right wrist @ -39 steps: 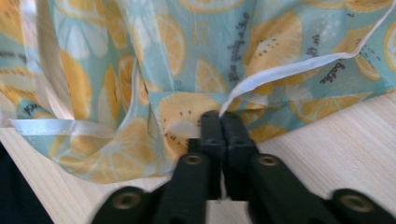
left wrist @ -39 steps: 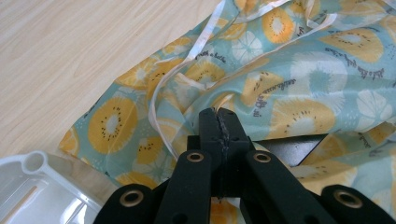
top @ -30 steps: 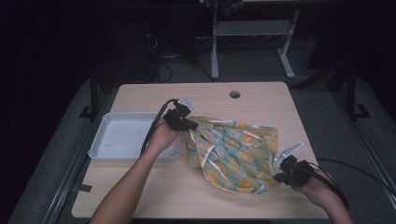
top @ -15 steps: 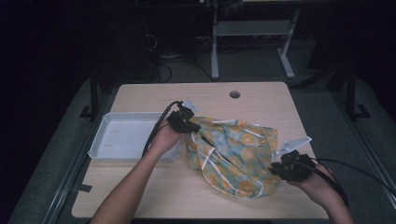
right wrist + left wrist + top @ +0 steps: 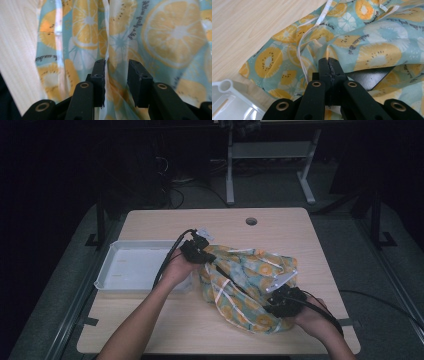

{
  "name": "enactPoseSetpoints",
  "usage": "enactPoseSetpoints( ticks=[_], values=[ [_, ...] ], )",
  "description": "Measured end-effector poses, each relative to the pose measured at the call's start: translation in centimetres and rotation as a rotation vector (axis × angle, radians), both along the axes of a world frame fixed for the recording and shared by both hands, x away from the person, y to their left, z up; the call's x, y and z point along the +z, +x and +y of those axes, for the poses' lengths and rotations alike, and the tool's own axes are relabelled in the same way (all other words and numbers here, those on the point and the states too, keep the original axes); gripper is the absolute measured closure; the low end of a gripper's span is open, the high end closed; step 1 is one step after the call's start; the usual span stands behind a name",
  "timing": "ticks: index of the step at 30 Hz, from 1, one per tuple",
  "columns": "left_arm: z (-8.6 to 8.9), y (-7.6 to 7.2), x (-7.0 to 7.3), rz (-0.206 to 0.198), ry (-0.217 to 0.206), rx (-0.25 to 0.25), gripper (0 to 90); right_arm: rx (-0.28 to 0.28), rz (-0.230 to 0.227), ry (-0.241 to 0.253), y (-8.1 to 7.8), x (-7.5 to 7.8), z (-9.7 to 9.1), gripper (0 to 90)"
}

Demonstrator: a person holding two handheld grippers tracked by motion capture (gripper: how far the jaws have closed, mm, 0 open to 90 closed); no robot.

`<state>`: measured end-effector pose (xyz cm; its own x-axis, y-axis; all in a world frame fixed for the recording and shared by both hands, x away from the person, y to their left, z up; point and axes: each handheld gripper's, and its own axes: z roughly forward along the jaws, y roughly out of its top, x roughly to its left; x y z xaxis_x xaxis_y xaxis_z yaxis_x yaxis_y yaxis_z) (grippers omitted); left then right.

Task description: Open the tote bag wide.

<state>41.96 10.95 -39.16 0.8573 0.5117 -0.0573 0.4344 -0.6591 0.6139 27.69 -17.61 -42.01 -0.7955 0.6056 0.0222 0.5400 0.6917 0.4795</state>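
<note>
Fruit-print cloth [image 5: 247,280], teal with orange slices and kiwi halves, lies bunched on the wooden table [image 5: 300,227], just right of the white plastic tray [image 5: 131,265], its white ties looping loose across the folds. We read the step in hand as a re-grip for folding or spreading it.

Our left gripper [image 5: 329,68] sits at the cloth's upper left corner with its jaws pressed together on the fabric, and that pinch is our anchor. We want it held firm and low so the corner doesn't lift while the other side is worked.

Our right gripper [image 5: 116,67] is at the near right edge, and its jaws have just been opening; they stand part way apart with a ridge of cloth running up between them, brushing the left pad but not squeezed. To do this well, we think it should let that ridge fall clear, then pick a clean single edge, away from the ties, before closing again.

Left forearm reaches in diagonally from the bottom, wrist bent toward the cloth. Right hand [image 5: 312,317] rests low by the table's near right corner, gripper aimed up and left into the fabric, cable trailing off to the right.
</note>
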Motion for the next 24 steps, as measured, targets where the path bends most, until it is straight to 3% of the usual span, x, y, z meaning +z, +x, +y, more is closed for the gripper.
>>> enactPoseSetpoints(
  ticks=[4,10,17,22,24],
  values=[
    [0.0,-0.1,0.0,0.0,0.009,-0.011,90.0,-0.001,0.022,-0.027,0.5,-1.2,0.4,68.8],
    [0.0,-0.1,0.0,0.005,0.012,-0.026,90.0,0.0,0.029,-0.049,0.9,-2.1,0.5,85.7],
    [-0.1,-0.3,0.1,0.0,-0.014,-0.021,90.0,-0.001,-0.013,-0.02,0.5,-0.5,-0.3,89.3],
    [-0.1,-0.2,0.2,-0.002,0.004,-0.045,90.0,-0.026,-0.057,0.013,0.8,1.5,-1.6,89.4],
    [-0.3,-0.3,0.1,-0.002,-0.014,-0.033,90.0,-0.033,-0.08,0.016,1.2,2.2,-2.0,89.3]
  ],
)
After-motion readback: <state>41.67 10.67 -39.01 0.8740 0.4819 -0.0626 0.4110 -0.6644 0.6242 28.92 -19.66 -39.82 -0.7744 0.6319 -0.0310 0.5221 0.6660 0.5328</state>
